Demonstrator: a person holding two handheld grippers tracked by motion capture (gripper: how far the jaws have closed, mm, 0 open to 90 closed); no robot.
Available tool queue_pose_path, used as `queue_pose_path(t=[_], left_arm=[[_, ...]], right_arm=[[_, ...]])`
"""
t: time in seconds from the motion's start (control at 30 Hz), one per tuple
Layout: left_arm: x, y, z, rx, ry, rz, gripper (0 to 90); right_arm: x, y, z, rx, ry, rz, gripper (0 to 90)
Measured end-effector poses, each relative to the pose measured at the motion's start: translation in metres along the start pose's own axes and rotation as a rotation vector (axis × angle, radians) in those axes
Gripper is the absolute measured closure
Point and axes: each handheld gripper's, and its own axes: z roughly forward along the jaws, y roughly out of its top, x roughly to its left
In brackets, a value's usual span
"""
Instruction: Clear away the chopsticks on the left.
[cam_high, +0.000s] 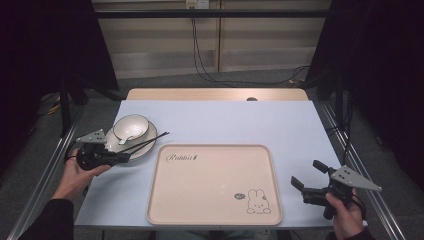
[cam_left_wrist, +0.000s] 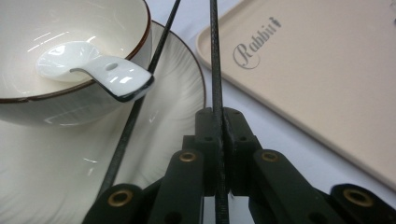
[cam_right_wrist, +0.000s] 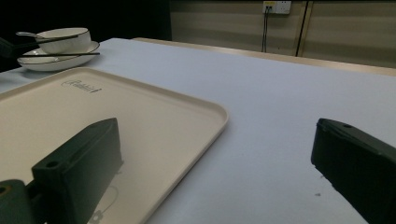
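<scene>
My left gripper (cam_high: 123, 156) is at the table's left, shut on one black chopstick (cam_left_wrist: 215, 70) that points up and right toward the tray. The jaws meet tightly around it in the left gripper view (cam_left_wrist: 218, 119). A second black chopstick (cam_left_wrist: 140, 100) lies loose on the white plate (cam_left_wrist: 177, 93), leaning against the bowl. The cream bowl (cam_high: 131, 127) with a dark rim stands on that plate and holds a white ceramic spoon (cam_left_wrist: 95, 70). My right gripper (cam_high: 306, 181) is held at the table's right front, open, with nothing between its jaws (cam_right_wrist: 217, 135).
A beige tray (cam_high: 215, 200) printed with a rabbit and the word "Rabbit" lies at the front middle of the pale blue table (cam_high: 225, 120). Metal rails run along both table sides. Cables hang on the far wall.
</scene>
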Motion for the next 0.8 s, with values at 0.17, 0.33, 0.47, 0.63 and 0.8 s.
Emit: queue_pose_path(t=[0.17,0.33,0.47,0.63,0.8], left_arm=[[-0.009,-0.005,-0.008,-0.017,-0.004,-0.034,85.8],[-0.023,-0.010,-0.014,-0.024,0.018,-0.064,85.8],[-0.031,-0.014,-0.020,-0.059,0.035,-0.078,85.8],[-0.046,-0.011,-0.025,-0.076,0.055,-0.122,85.8],[-0.069,-0.009,-0.022,-0.104,0.064,-0.155,85.9]], right_arm=[[0.000,0.000,0.000,-0.001,0.001,-0.001,1.4],[0.000,0.000,0.000,-0.002,0.001,-0.001,1.4],[0.000,0.000,0.000,-0.003,0.001,-0.002,1.4],[0.001,0.000,0.000,-0.001,-0.001,0.001,1.4],[0.001,0.000,0.000,-0.003,0.000,-0.004,1.4]])
